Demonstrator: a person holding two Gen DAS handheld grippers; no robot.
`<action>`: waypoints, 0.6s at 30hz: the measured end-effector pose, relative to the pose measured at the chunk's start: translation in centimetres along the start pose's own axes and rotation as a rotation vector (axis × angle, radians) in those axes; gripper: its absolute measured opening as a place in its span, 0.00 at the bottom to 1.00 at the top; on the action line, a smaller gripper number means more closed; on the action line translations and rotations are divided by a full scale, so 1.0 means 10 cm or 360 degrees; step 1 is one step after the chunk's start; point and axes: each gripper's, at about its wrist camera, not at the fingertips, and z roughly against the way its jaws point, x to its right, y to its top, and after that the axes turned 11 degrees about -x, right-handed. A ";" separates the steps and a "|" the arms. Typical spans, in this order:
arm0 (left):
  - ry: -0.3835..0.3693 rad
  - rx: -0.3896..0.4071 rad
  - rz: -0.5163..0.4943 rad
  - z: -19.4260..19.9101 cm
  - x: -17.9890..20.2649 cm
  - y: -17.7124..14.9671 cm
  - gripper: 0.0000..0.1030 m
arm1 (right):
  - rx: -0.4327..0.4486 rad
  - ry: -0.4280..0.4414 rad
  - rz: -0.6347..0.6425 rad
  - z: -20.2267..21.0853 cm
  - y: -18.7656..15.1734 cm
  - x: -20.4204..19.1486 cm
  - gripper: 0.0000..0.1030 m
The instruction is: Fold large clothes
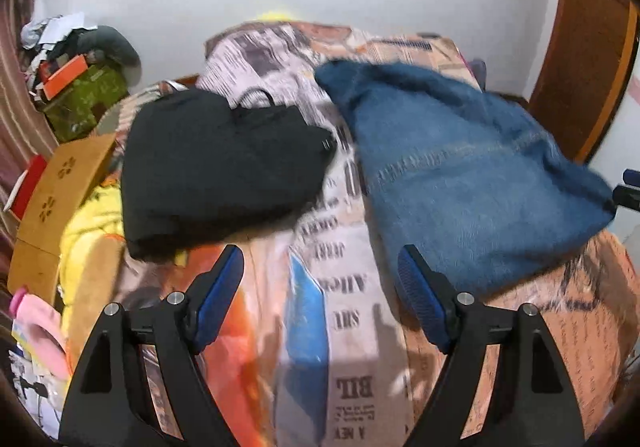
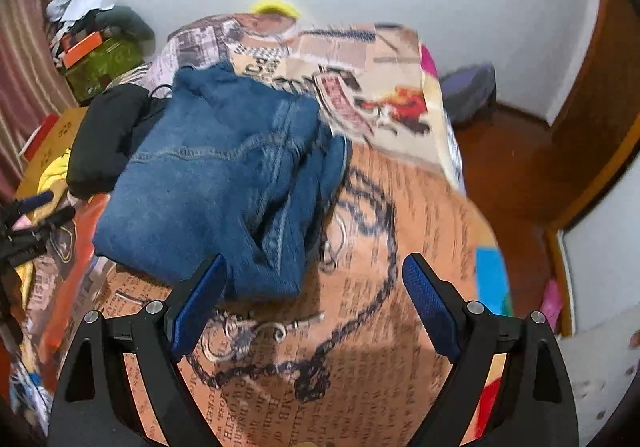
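A folded pair of blue jeans [image 1: 460, 175] lies on the bed's printed cover [image 1: 344, 311]; it also shows in the right wrist view [image 2: 216, 191]. A folded black garment [image 1: 216, 167] lies to its left, seen too in the right wrist view [image 2: 104, 143]. My left gripper [image 1: 320, 267] is open and empty above the cover, in front of both garments. My right gripper [image 2: 314, 275] is open and empty, its left finger just before the jeans' near edge. The left gripper shows at the left edge of the right wrist view [image 2: 28, 215].
A wooden board [image 1: 60, 191] and yellow cloth [image 1: 88, 239] lie left of the bed. Boxes and clutter [image 1: 80, 79] stack in the far left corner. A wooden door [image 1: 588, 47] and wooden floor [image 2: 504, 167] are on the right.
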 end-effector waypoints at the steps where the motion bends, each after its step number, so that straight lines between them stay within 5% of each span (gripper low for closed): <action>1: -0.0007 0.0021 0.0010 0.03 -0.02 0.04 0.76 | 0.0024 0.0003 0.0013 0.02 0.06 -0.02 0.85; 9: -0.0086 0.0102 0.0011 0.00 0.01 0.48 0.76 | 0.0058 0.0117 0.0017 -0.14 0.44 -0.10 0.85; 18: -0.0311 -0.0141 -0.0004 -0.67 0.15 0.79 0.76 | -0.0188 0.0217 0.0056 -0.76 0.69 -0.02 0.85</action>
